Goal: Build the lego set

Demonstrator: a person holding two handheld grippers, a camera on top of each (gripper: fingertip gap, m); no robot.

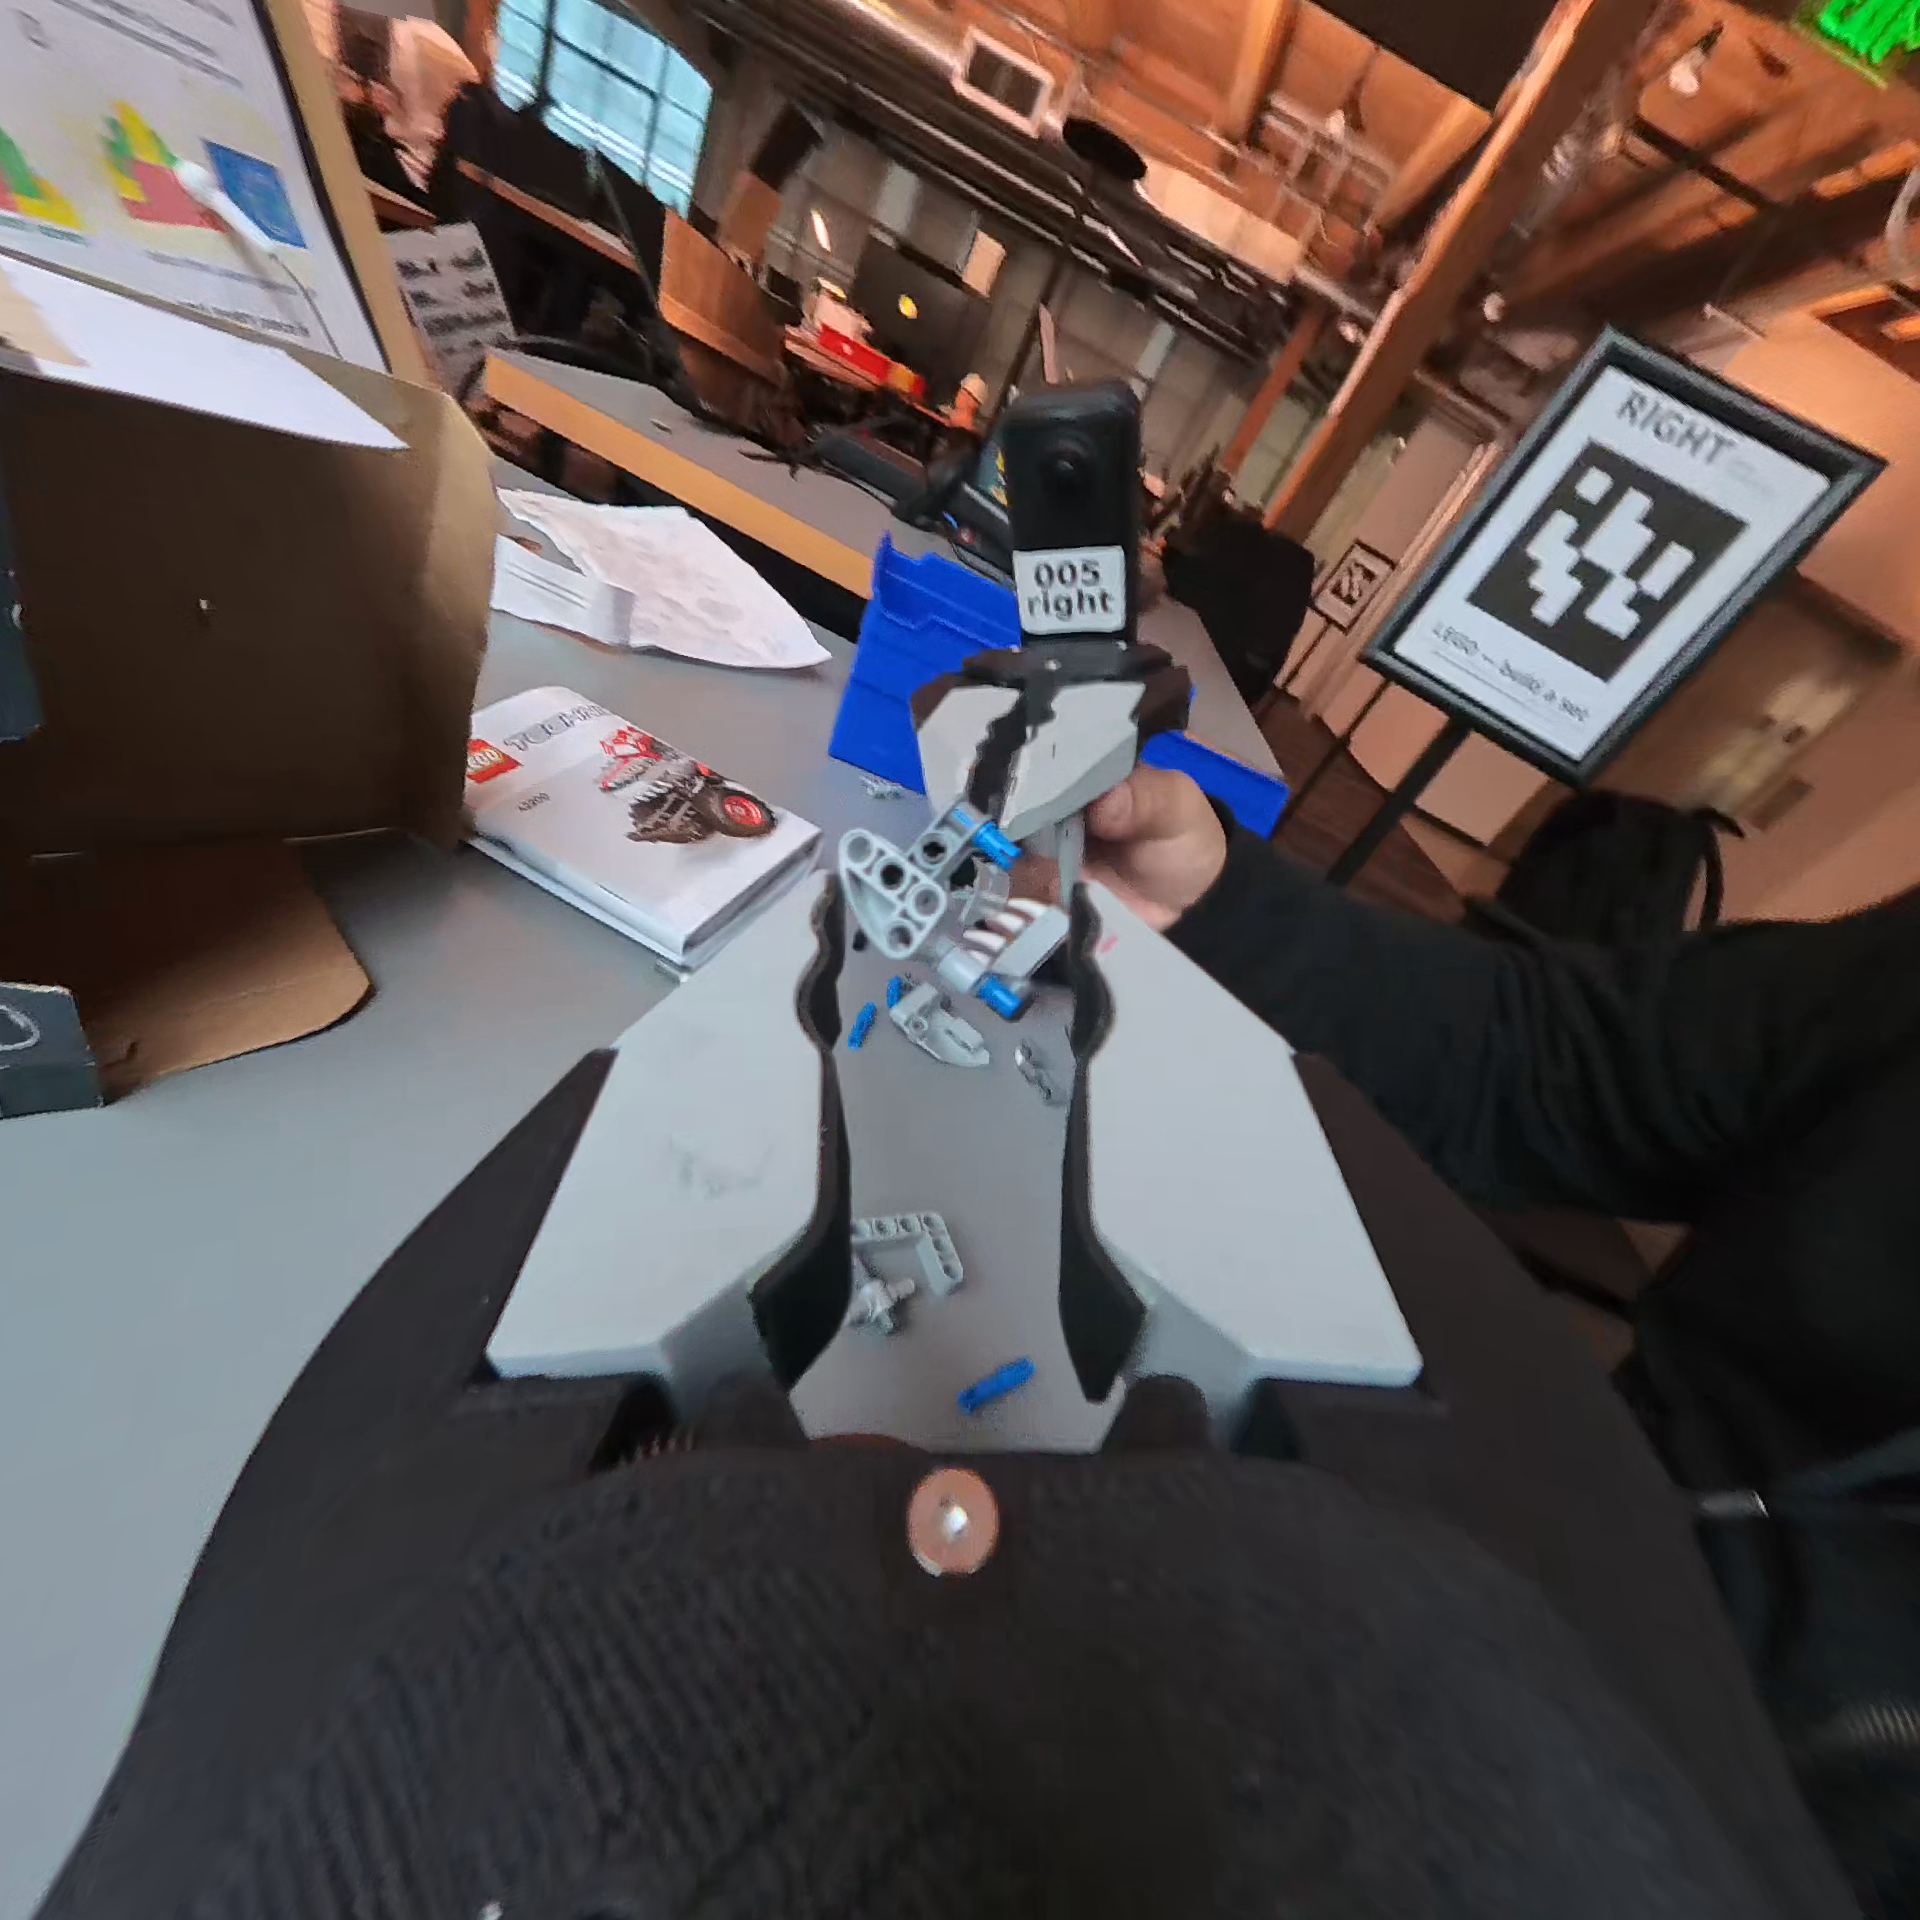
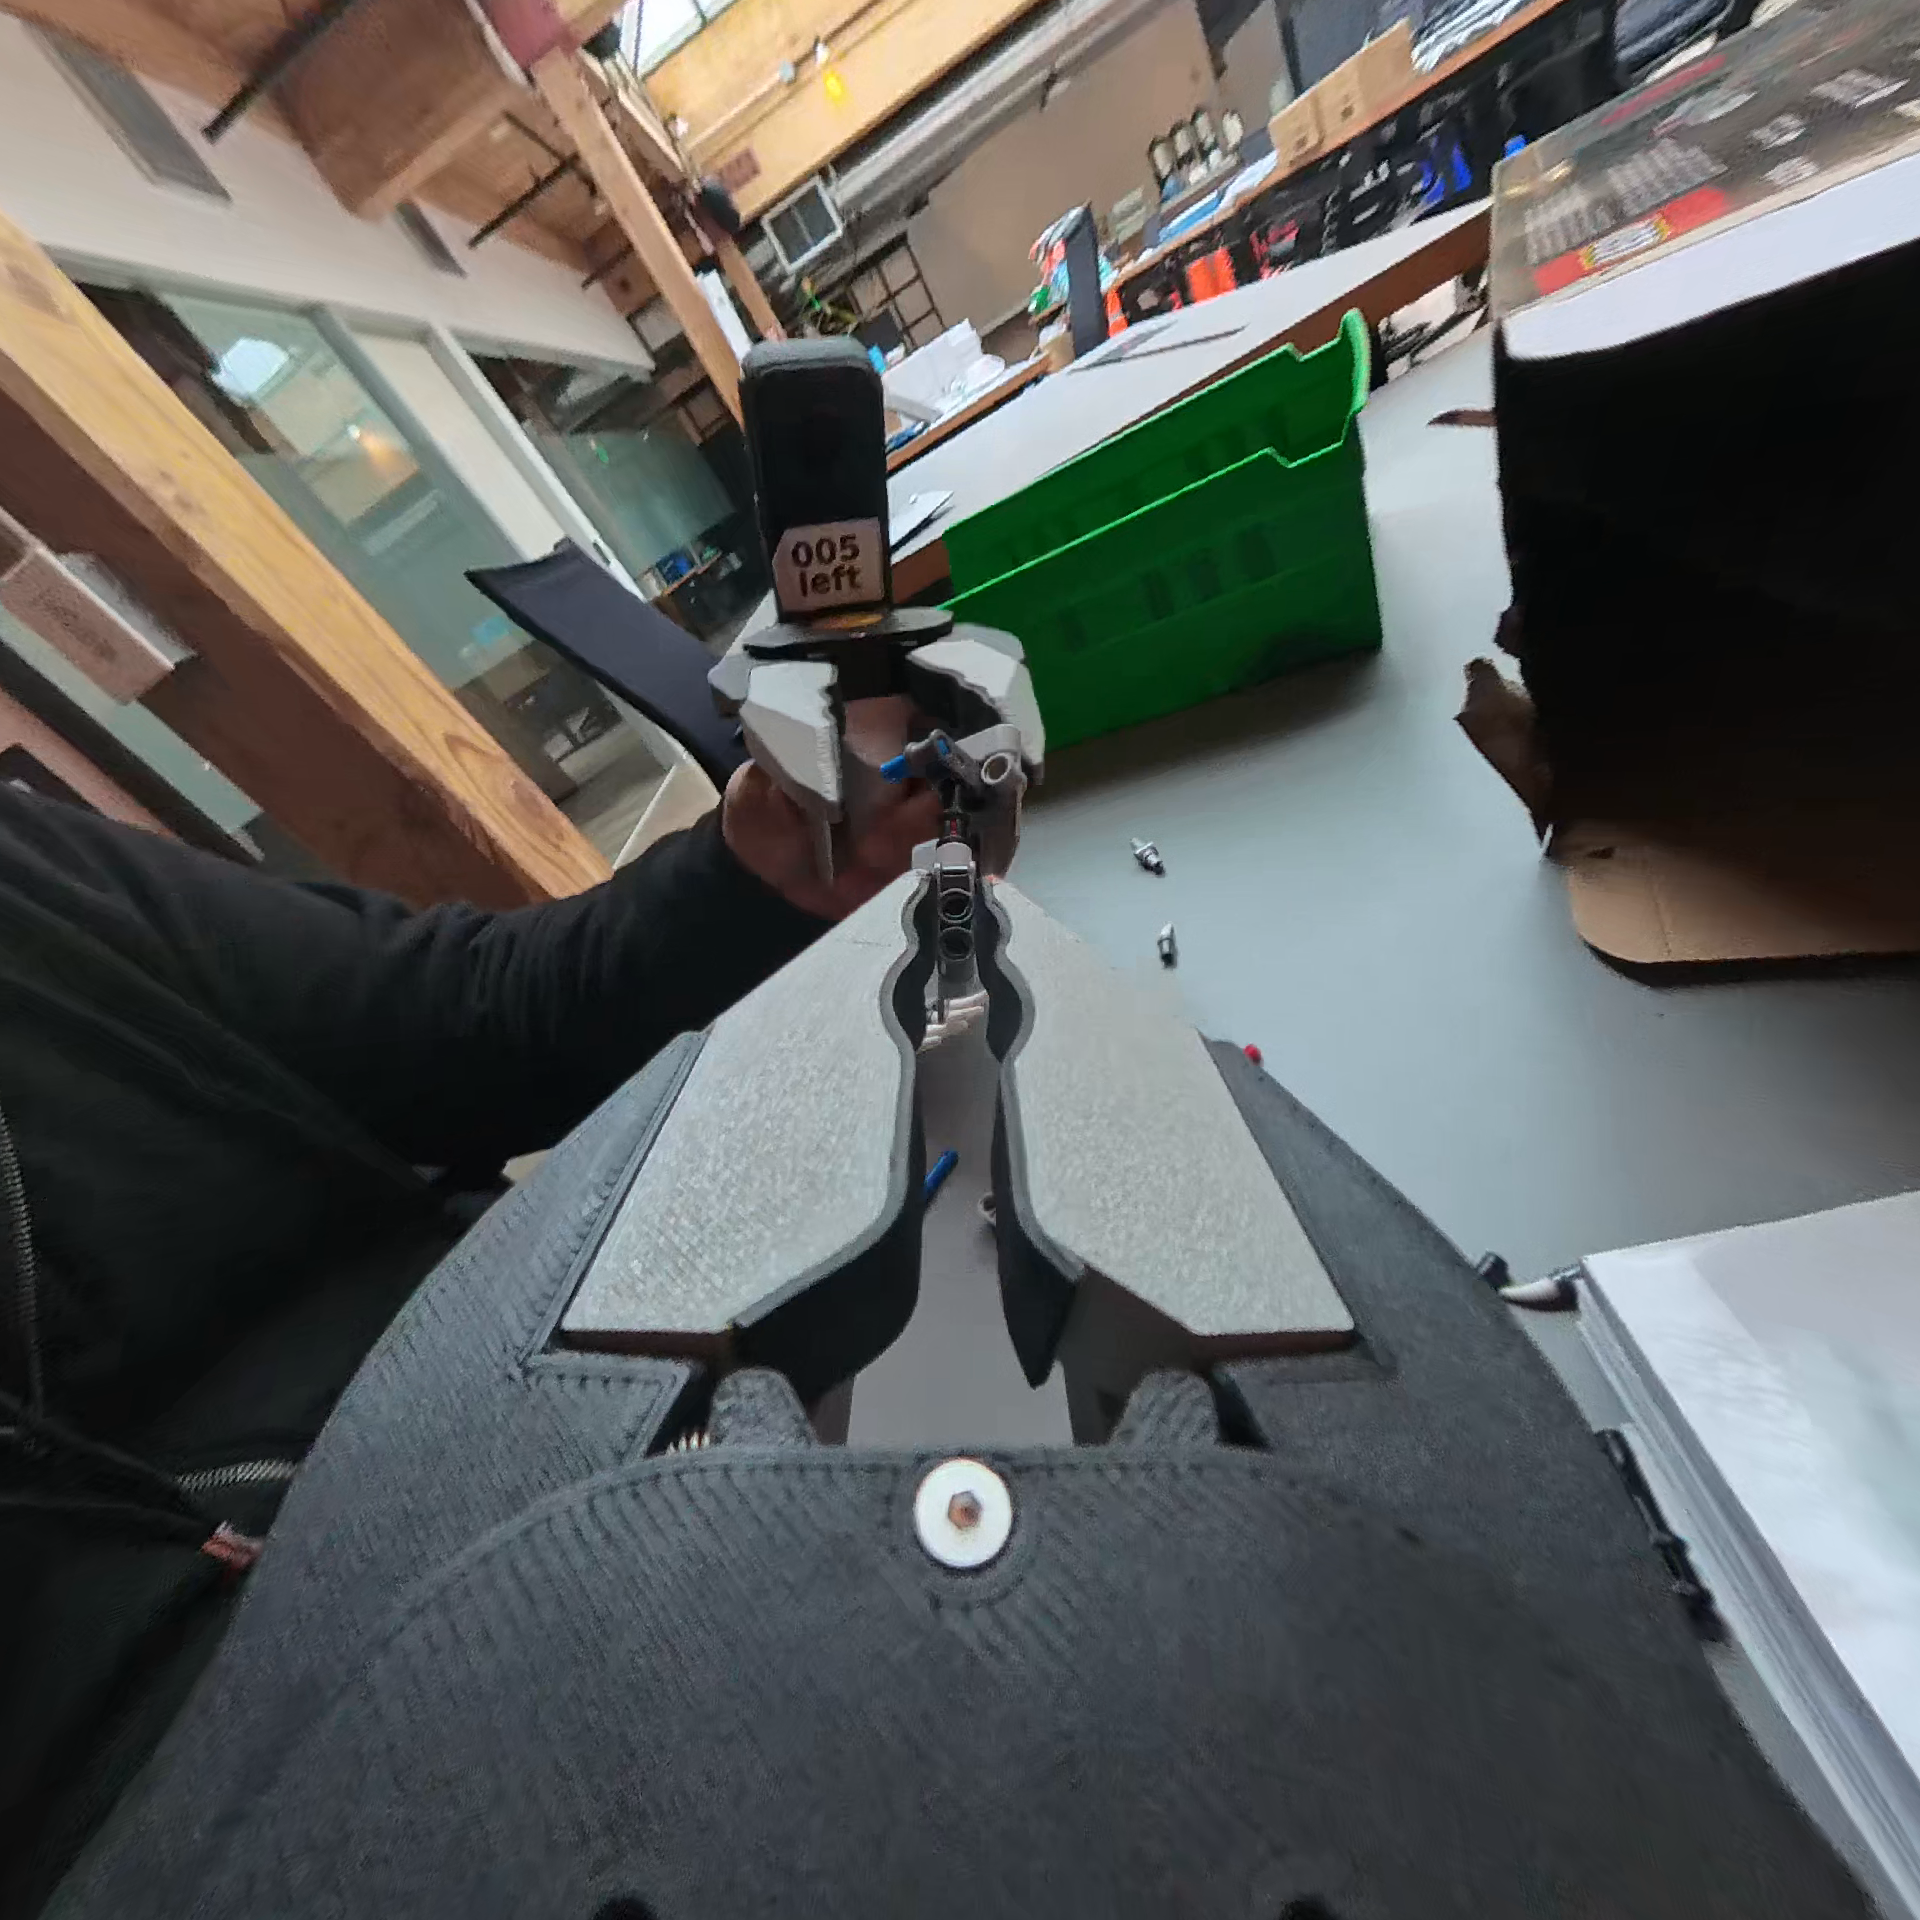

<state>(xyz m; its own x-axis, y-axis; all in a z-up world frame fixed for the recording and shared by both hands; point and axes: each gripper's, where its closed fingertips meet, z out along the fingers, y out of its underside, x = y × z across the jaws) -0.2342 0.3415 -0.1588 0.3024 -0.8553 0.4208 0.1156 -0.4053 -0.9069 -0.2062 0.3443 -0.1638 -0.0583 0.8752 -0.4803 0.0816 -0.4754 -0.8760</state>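
Plastic, light and stiff, was what the whole job came down to: the grey subassembly [image 1: 940, 904] held up between the two tools looked like Technic beams and blue pins, rigid, slippery on the flat faces, and likely to pop apart at a joint if twisted. To my eye the safest hold was across the flat sides of a beam, never on a protruding pin.

On the left, the left gripper [image 1: 951, 935] stood with its fingers moderately apart around the rounded grey plate; in the right wrist view one finger seemed to touch the assembly's far end, but I could not tell whether it was truly clamped. Loose grey pieces [image 1: 904, 1262] and a blue pin [image 1: 995, 1385] lay on the grey table [image 1: 260, 1247] below, with the instruction booklet [image 1: 644, 810] off to the side.

On the right, the right gripper [image 2: 956, 935] was nearly closed, pinching a perforated grey beam [image 2: 954, 920] edge-on, the assembly raised well clear of the tabletop. A green bin [image 2: 1174, 582] sat beyond.
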